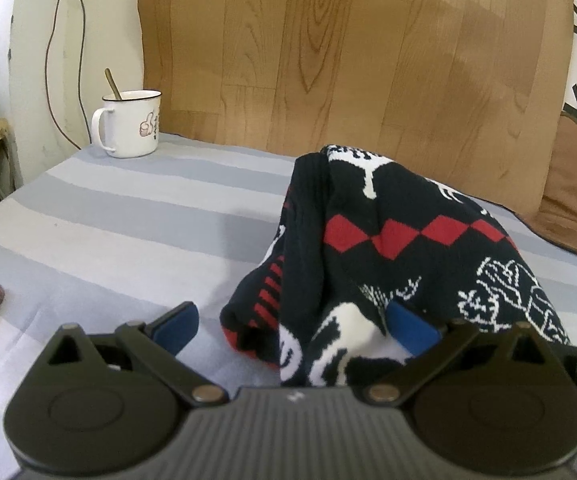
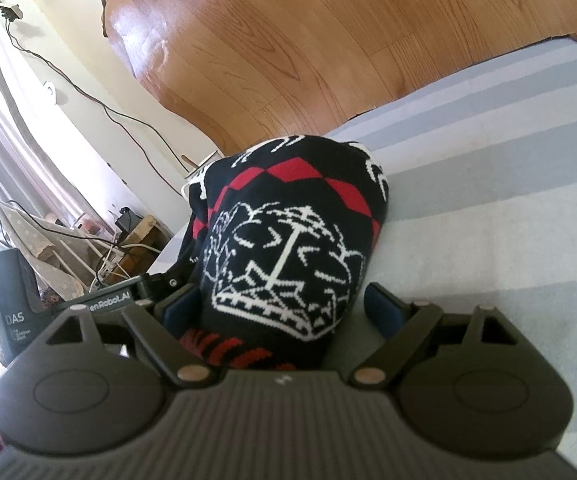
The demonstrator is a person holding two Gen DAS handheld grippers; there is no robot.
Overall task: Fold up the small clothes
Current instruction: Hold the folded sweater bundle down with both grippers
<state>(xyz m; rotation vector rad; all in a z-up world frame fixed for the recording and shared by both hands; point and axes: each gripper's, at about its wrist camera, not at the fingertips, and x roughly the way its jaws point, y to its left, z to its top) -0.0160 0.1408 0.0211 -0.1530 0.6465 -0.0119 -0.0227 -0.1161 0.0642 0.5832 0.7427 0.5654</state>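
Both hand-held grippers, left (image 1: 292, 326) and right (image 2: 280, 308), standing open around knit garment (image 1: 400, 240), lying on striped bed (image 1: 128, 220); mug (image 1: 130, 124) sitting at far corner.

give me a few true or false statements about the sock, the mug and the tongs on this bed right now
1. The black sock carries red diamonds and white patterns. True.
2. The white mug is empty. False: a spoon stands in it.
3. The right tongs are clamped tight on the sock. False: both fingers stand wide apart, with the sock lying between them and a gap showing at the right finger.
4. The sock lies on a striped grey sheet. True.
5. The left tongs are shut. False: the blue pads are far apart, the left one over bare sheet.
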